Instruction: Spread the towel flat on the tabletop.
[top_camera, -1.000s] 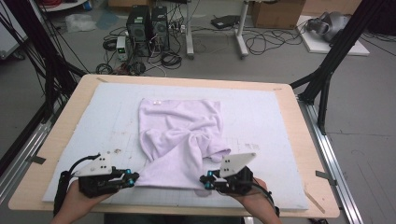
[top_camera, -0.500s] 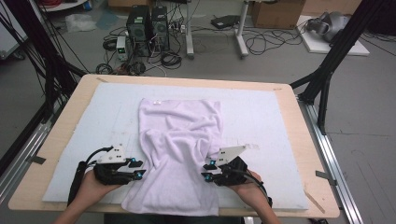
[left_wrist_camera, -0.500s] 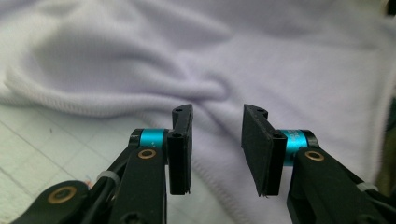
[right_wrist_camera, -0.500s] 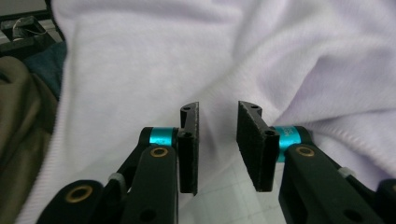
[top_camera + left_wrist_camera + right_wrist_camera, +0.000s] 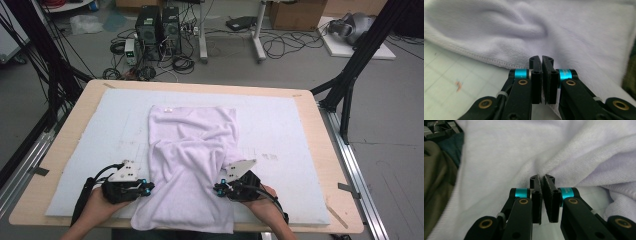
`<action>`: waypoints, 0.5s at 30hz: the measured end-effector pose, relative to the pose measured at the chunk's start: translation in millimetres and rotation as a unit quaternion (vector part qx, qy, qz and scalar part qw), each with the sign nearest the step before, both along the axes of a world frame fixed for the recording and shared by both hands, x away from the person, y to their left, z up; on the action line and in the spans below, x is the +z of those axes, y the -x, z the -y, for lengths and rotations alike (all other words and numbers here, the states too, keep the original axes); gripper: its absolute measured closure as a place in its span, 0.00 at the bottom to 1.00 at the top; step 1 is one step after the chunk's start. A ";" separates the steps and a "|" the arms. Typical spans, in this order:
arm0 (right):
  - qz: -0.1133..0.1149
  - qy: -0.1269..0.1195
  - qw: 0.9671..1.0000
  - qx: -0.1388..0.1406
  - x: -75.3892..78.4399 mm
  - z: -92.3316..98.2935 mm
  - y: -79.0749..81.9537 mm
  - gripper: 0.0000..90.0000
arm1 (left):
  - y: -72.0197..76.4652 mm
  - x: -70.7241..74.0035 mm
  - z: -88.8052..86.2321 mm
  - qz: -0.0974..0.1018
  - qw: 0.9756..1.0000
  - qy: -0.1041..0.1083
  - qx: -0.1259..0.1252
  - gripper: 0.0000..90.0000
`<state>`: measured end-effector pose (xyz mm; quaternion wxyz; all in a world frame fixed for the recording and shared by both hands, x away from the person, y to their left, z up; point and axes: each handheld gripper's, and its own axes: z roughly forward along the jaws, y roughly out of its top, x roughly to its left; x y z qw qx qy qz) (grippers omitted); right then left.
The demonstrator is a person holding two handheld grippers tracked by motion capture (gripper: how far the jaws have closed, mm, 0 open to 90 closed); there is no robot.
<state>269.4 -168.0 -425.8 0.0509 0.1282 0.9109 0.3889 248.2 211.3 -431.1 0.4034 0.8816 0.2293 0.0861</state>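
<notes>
A pale lilac towel (image 5: 192, 150) lies rumpled along the middle of the light mat (image 5: 285, 125), its near end hanging over the table's front edge. My left gripper (image 5: 149, 188) is at the towel's left hem. In the left gripper view its jaws (image 5: 541, 58) have just closed and stand together, pinching the towel (image 5: 549, 30) at the stitched edge. My right gripper (image 5: 217, 189) is at the right side. Its jaws (image 5: 541, 177) have also just closed, and they nip a fold of the towel (image 5: 511, 157).
The wooden table (image 5: 327, 150) carries the mat, with bare mat on both sides of the towel. Black frame legs (image 5: 350, 75) stand at the far corners. Computers and cables (image 5: 160, 25) lie on the floor beyond. The person's olive clothing (image 5: 436, 182) is close by.
The towel's near end, bunched up a second ago, now lies stretched toward the person and over the front edge. Both grippers shifted inward onto its sides and sank.
</notes>
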 end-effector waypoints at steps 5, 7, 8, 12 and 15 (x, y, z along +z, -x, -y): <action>0.012 -0.020 1.000 0.015 18.3 4.1 22.9 0.95 | 26.9 16.0 -19.5 0.013 1.000 0.009 0.004 0.96; 0.015 -0.037 0.999 0.035 28.8 2.9 34.1 0.95 | 37.3 22.1 -23.5 0.015 1.000 0.021 -0.002 0.96; 0.017 -0.048 0.998 0.043 34.5 2.5 39.5 0.94 | 41.0 25.0 -24.9 0.018 1.000 0.022 -0.006 0.95; 0.031 -0.066 0.996 0.046 50.1 5.0 44.5 0.86 | 40.5 26.3 -23.7 0.024 0.999 0.033 -0.007 0.81; 0.042 -0.037 0.998 0.016 43.7 7.6 32.0 0.84 | 25.7 19.9 -16.3 0.024 0.999 0.028 -0.003 0.73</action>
